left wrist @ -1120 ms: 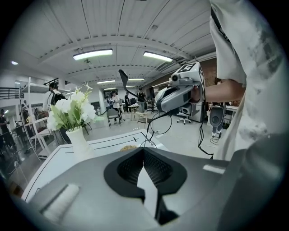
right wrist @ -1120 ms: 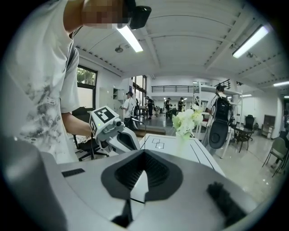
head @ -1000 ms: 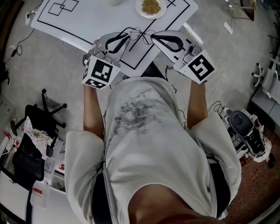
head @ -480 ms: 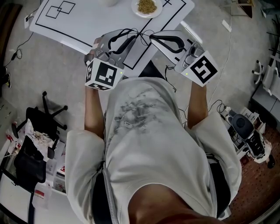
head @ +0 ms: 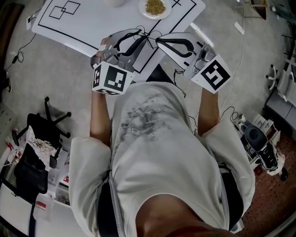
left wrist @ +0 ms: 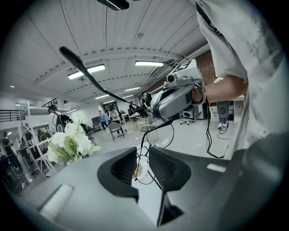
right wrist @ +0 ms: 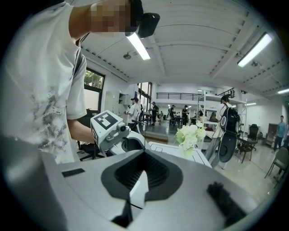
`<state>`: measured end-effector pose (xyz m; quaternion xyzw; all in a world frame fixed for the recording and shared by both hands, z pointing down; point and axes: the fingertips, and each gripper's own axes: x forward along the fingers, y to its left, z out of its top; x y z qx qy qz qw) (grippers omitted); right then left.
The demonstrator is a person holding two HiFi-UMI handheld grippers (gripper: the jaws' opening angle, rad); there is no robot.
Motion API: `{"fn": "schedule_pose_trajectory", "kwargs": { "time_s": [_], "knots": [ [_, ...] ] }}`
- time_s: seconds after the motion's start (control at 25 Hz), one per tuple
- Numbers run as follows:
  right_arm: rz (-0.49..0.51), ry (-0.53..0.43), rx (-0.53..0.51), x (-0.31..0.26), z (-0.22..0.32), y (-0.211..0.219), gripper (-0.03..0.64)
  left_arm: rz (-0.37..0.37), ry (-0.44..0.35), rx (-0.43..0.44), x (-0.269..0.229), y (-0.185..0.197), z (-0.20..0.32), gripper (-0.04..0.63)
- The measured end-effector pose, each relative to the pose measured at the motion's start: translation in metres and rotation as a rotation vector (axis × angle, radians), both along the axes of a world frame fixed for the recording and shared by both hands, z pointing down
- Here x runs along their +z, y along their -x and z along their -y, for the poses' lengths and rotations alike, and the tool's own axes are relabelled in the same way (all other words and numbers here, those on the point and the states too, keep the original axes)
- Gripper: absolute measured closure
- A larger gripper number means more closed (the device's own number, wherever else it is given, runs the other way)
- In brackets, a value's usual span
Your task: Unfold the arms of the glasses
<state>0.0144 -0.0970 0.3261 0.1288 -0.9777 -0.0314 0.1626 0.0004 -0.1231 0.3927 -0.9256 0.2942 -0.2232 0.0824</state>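
Observation:
Thin black wire-rimmed glasses (head: 149, 36) hang in the air between my two grippers, above the near edge of the white table (head: 88, 28). The left gripper (head: 138, 38) is shut on the frame: in the left gripper view a lens rim (left wrist: 144, 170) sits between its pads (left wrist: 122, 167). The right gripper (head: 159, 40) is shut on the glasses at the other side, next to the second lens (left wrist: 161, 133). One temple arm (left wrist: 97, 83) stands swung out, running up and left. In the right gripper view the closed jaws hide the glasses.
A plate of grain (head: 155, 7) sits on the table, which is marked with black lines. White flowers (left wrist: 70, 140) stand near the table. An office chair (head: 46, 120) and boxes lie on the floor at the left. People stand far off in the hall.
Both grippers stay together on the glasses. The left gripper has shifted slightly right and its marker cube has turned a little.

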Motion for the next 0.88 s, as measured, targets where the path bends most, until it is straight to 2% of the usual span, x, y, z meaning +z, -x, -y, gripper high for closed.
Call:
{"fn": "schedule_pose_trajectory", "kwargs": {
  "time_s": [0.32, 0.52, 0.88],
  "knots": [
    [-0.003, 0.000, -0.006, -0.0015, -0.0046, -0.0011, 0.601, -0.001, -0.026, 0.002, -0.0060, -0.0027, 0.0010, 0.522],
    [-0.001, -0.004, -0.008, -0.0047, -0.0063, -0.0003, 0.601, 0.017, -0.055, 0.010, -0.0089, -0.0059, -0.0007, 0.589],
    [0.038, 0.002, 0.013, -0.0063, -0.0034, -0.0012, 0.601, 0.006, -0.030, 0.012, -0.0112, 0.0004, -0.0058, 0.589]
  ]
}}
